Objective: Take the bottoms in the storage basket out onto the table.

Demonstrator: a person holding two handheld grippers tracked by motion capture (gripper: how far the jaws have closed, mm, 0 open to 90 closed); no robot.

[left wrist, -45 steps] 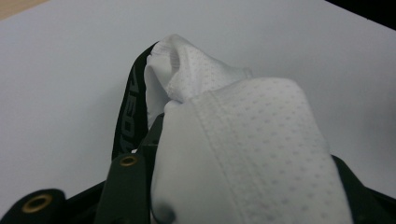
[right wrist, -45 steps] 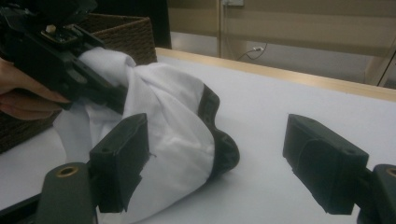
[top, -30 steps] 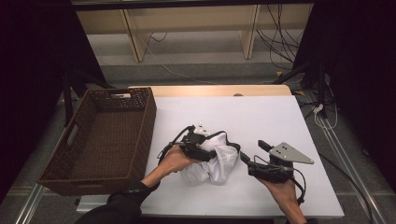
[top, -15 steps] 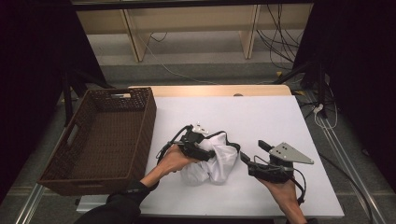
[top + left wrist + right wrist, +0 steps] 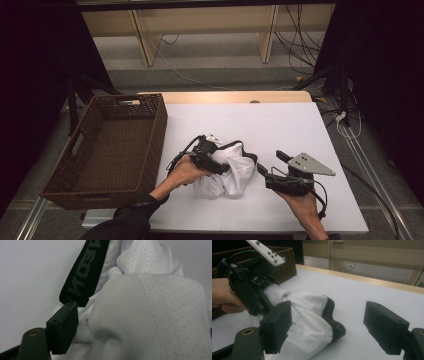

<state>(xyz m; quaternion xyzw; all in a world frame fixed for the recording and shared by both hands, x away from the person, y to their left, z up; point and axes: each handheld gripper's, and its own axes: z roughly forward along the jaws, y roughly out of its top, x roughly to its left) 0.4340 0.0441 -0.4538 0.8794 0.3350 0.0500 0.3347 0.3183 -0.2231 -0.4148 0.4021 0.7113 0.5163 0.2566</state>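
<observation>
High view | left gripper (image 5: 216, 164) fingers opening over white garment (image 5: 232, 172) | right gripper (image 5: 272, 172) fingers spread, level

Garment (image 5: 232, 172) lies on the table (image 5: 280, 125), right of the basket (image 5: 107, 145). Left gripper (image 5: 220, 167) sits on the garment's left side; right gripper (image 5: 272, 162) lies just beside its right.

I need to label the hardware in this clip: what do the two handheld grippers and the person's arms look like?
Both grippers are black. The left gripper has blocky rectangular jaws and a looping black cable. The right gripper carries a grey three-cornered plate dotted with dark screws, and a black cable trails by the wrist. A dark sleeve covers the left forearm.
</observation>
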